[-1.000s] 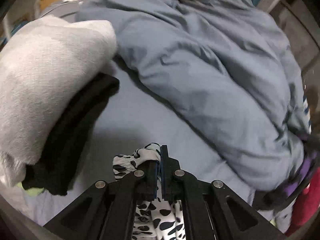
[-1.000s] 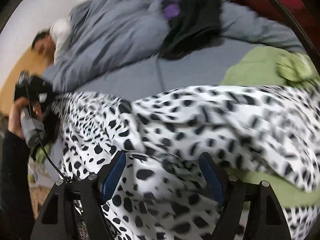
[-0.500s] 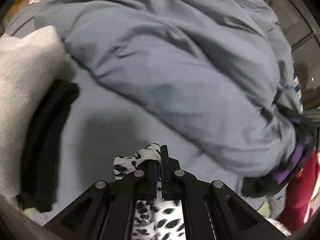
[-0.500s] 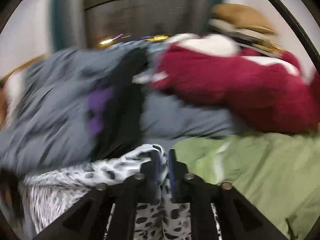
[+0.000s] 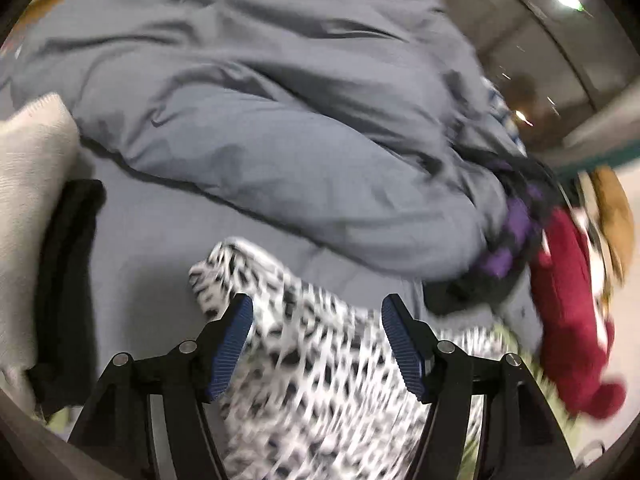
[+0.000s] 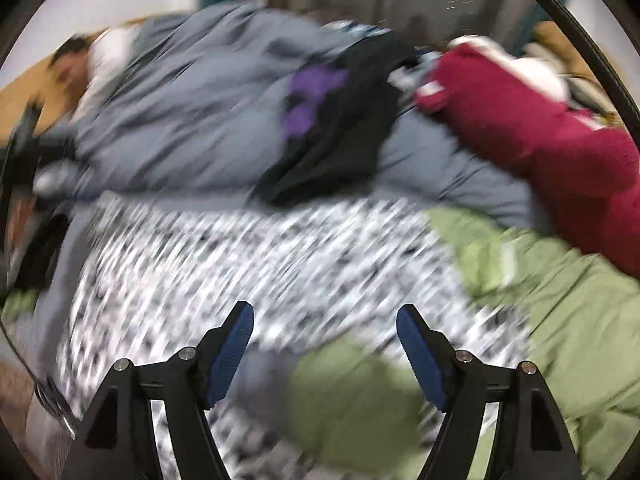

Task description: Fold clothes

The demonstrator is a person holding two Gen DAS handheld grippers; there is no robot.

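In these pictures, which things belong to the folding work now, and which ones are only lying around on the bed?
Part of the job:
- spotted black-and-white garment, lying loose under both grippers
- left gripper, just opened
- right gripper, just opened

Only lying about:
- grey duvet
- green cloth
- red garment
- black and purple garment
- folded pale grey and black pile

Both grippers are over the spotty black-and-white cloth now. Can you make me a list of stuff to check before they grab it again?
1. Left gripper open, jaws just opened: ok.
2. Right gripper open, jaws just opened: ok.
3. Spotty cloth let go, below both grippers: ok.
4. Spotty cloth lying flat and smooth: cannot tell, pictures blurred.
5. Green garment out from under the cloth: not ok, cloth overlaps it.
6. Black-and-purple garment away from the cloth: cannot tell.
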